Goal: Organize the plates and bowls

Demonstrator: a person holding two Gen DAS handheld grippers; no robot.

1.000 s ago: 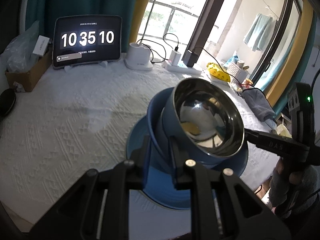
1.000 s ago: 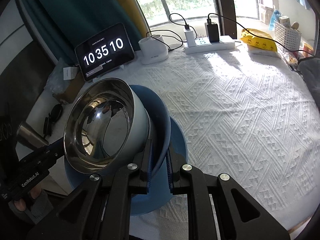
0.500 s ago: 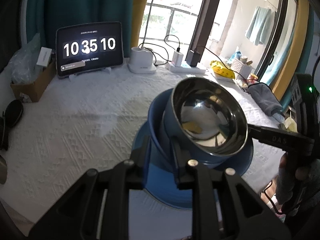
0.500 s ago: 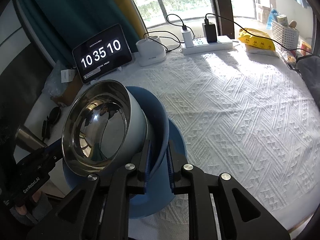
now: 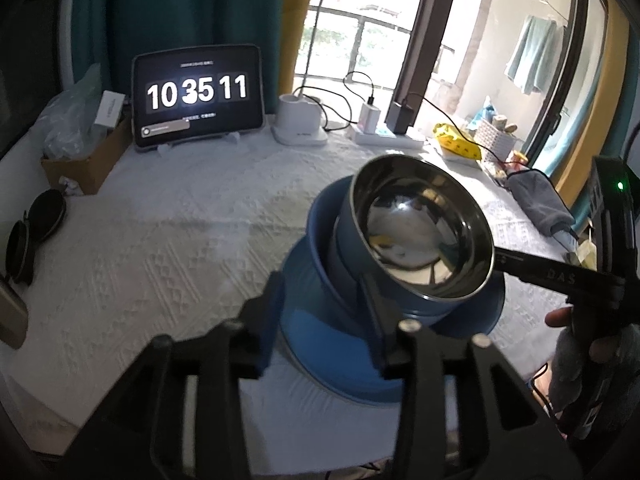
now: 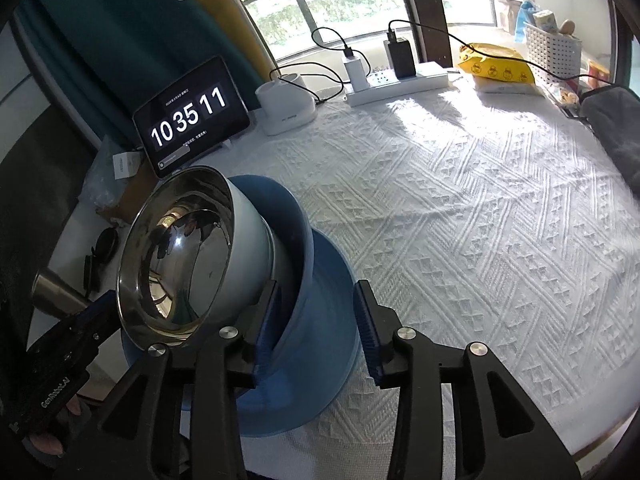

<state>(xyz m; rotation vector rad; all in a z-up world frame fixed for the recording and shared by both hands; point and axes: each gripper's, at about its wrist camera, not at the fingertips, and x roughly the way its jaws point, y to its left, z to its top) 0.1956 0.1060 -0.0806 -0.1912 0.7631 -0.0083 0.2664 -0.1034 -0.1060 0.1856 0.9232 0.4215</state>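
A: Clutter first, left wrist view. A tablet clock [image 5: 198, 95] stands upright at the back of the white tablecloth [image 5: 152, 248]. Beside it are a white lamp base [image 5: 298, 125] and a power strip [image 5: 390, 138] with two chargers plugged in. A cardboard box [image 5: 86, 152] sits at the left edge, a yellow packet [image 5: 458, 142] and a grey cloth [image 5: 540, 200] at the right.

B: And the dishes?

A: One stack near the table's front edge: one steel-lined bowl [image 5: 416, 236] nested in one blue bowl [image 5: 324, 220], on one blue plate [image 5: 340, 352]. The left gripper [image 5: 324, 320] is spread, one finger on each side of the stack's near rim, pinching nothing. The right gripper [image 5: 520, 266] reaches in from the right; the steel bowl hides its tips.

B: Right wrist view?

A: Same single stack, at the table's left front: steel-lined bowl [image 6: 180, 256], blue bowl [image 6: 292, 216], blue plate [image 6: 336, 280]. The right gripper [image 6: 318, 328] is spread too, its fingers straddling the blue bowl's wall and the plate rim with gaps showing. The left gripper [image 6: 96, 312] comes in from the left, its tip hidden behind the steel bowl. The tablet clock [image 6: 192, 118], the power strip [image 6: 396, 82] and a white basket [image 6: 554, 52] line the back.
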